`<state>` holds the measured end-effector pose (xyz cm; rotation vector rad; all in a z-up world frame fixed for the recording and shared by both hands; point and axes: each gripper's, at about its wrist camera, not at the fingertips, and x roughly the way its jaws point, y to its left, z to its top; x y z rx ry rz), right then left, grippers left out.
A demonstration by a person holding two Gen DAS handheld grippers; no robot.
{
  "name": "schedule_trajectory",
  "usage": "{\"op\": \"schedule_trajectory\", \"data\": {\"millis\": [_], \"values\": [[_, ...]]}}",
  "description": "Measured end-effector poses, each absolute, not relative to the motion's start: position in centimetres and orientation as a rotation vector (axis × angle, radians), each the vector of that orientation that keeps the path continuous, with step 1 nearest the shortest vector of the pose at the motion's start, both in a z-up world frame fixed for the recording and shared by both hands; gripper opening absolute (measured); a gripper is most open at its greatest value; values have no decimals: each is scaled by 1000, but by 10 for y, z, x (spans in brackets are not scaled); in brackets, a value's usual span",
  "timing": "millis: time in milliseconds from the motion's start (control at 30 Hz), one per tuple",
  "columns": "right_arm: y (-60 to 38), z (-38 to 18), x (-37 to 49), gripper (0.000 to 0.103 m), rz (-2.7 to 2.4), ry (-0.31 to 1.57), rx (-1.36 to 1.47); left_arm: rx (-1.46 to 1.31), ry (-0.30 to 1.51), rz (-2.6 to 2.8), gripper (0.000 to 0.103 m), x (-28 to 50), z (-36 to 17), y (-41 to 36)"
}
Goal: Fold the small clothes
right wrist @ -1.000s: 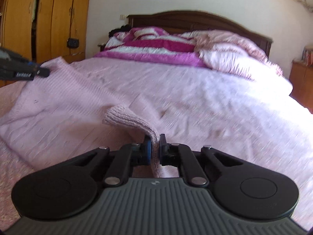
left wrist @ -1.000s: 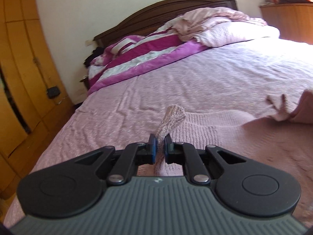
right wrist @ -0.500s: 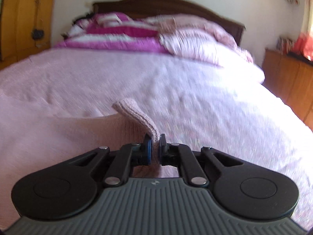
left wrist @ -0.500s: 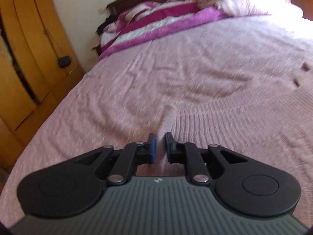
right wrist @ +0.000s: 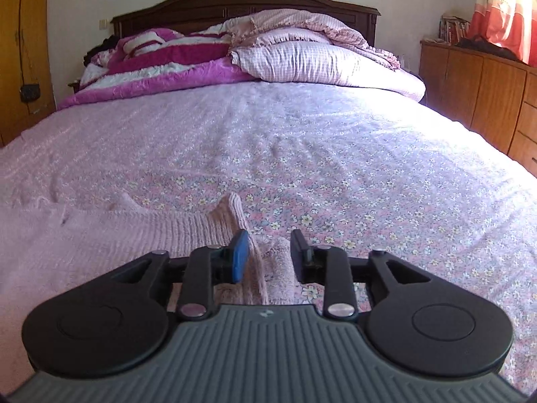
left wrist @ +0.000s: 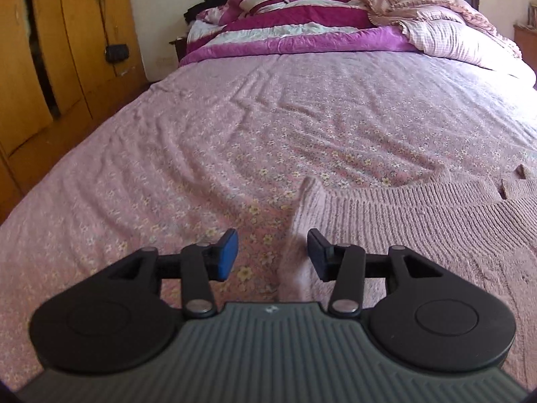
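A pale pink knitted sweater [left wrist: 419, 221] lies flat on the floral bedsheet [left wrist: 268, 127], spreading to the right in the left wrist view and to the left [right wrist: 100, 231] in the right wrist view. My left gripper [left wrist: 272, 253] is opening; the sweater's ribbed corner [left wrist: 307, 201] stands up between the jaws, close to the right pad, and neither pad presses on it. My right gripper [right wrist: 269, 255] is opening too. The opposite corner [right wrist: 231, 211] rises between its jaws, leaning against the blue left pad [right wrist: 240, 255], no longer squeezed.
Folded purple and white blankets [right wrist: 161, 63] and a pink checked quilt [right wrist: 312, 57] are piled at the dark headboard [right wrist: 241, 0]. Wooden wardrobes [left wrist: 50, 50] stand left of the bed. A wooden cabinet [right wrist: 480, 90] stands on the right.
Both grippers were shut on the sweater's corners and carried them forward and down onto the bed. Now both jaws have parted and the corners rest loose between them.
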<state>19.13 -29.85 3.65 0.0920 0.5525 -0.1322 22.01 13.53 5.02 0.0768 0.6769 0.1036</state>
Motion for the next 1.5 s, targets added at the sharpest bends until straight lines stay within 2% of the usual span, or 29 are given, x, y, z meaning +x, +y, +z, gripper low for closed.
{"op": "schedule_trajectory", "data": {"millis": [133, 300, 433, 500, 733, 900, 1167, 1367, 1500], "values": [[-301, 39, 169, 53, -78, 573, 154, 53, 684, 80, 48, 207, 59, 138], [-306, 40, 138, 74, -37, 561, 222, 37, 699, 27, 48, 185, 66, 134], [-311, 34, 117, 79, -3, 583, 285, 44, 737, 13, 48, 168, 65, 130], [-314, 30, 110, 86, 16, 594, 325, 45, 751, 6, 48, 159, 63, 128], [-325, 13, 95, 89, 41, 634, 435, 10, 791, -14, 48, 128, 65, 123], [-326, -2, 93, 99, 65, 643, 524, -22, 819, -4, 48, 113, 63, 122], [-323, -8, 95, 101, 201, 591, 704, -34, 843, 29, 48, 105, 59, 123], [-315, -14, 100, 101, 187, 531, 705, -8, 854, 35, 48, 101, 58, 120], [-316, -17, 100, 97, 172, 500, 731, -3, 850, 41, 48, 100, 57, 120]]}}
